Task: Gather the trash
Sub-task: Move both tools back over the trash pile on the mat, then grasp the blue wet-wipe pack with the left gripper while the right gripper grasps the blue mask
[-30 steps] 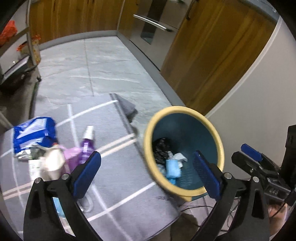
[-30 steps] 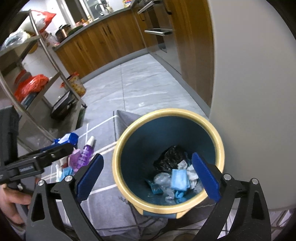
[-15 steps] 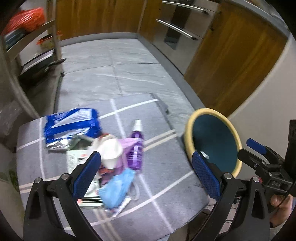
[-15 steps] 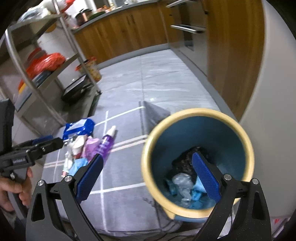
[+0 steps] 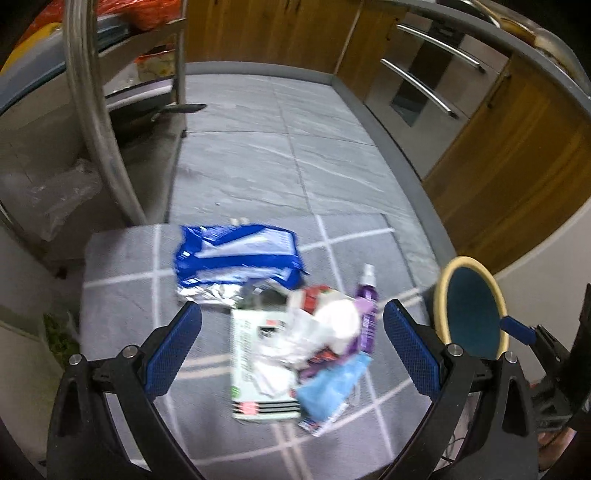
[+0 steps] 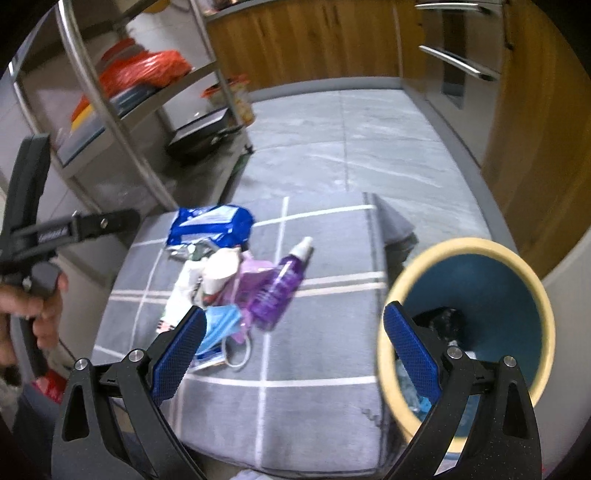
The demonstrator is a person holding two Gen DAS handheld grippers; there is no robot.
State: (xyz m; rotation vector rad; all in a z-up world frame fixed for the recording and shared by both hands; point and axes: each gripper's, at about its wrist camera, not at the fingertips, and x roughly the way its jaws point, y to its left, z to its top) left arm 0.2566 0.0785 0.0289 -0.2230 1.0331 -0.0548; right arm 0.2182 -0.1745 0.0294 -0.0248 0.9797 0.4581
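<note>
Left wrist: left tongs [image 5: 291, 345] agape above trash pile [image 5: 295, 343].

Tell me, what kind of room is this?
Probably a kitchen: wooden cabinets line the wall, a built-in oven has steel handles, and a metal rack holds a pan.

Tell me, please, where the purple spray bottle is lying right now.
The purple spray bottle lies on the grey rug, at the pile's right edge, between the trash and the bin.

Looking down from above the grey mat [image 5: 122, 295], left view facing the trash pile [image 5: 295, 332]. Right view set nearer the bin [image 6: 469, 321]. Pile, mat and bin shared.
</note>
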